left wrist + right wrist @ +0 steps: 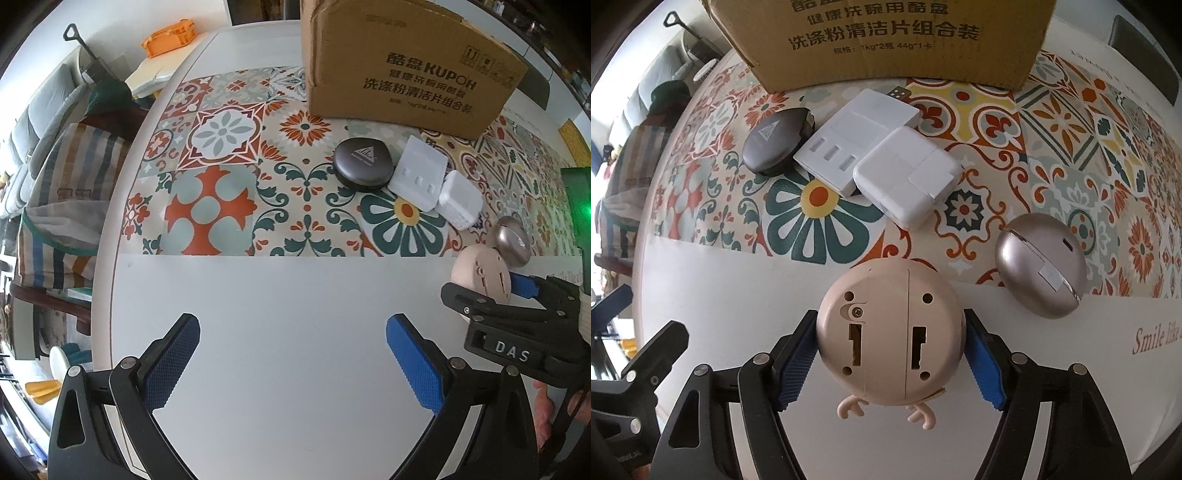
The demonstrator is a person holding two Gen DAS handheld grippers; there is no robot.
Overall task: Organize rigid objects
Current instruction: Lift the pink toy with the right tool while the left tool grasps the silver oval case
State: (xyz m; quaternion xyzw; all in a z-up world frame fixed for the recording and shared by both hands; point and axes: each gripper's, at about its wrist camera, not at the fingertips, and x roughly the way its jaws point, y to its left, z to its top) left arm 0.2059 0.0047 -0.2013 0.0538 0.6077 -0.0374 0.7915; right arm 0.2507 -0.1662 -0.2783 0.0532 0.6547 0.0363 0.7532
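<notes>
My right gripper [890, 321] is shut on a beige round gadget [890, 332] with little feet; its blue pads press on both sides, just above the white table [738, 288]. The same gadget [480, 273] appears at the right edge of the left wrist view, in the right gripper [491, 291]. Behind it on the patterned mat [979, 122] lie a champagne metallic egg-shaped case [1039, 266], a white charger cube [908, 177], a white socket adapter [857, 136] and a dark brown rounded case [775, 142]. My left gripper [293, 325] is open over bare table, holding nothing.
A large cardboard box [406, 62] stands at the back of the mat. The table's curved left edge [110, 258] drops to a chair with a striped bag [62, 192]. A green item [576, 199] sits at the far right.
</notes>
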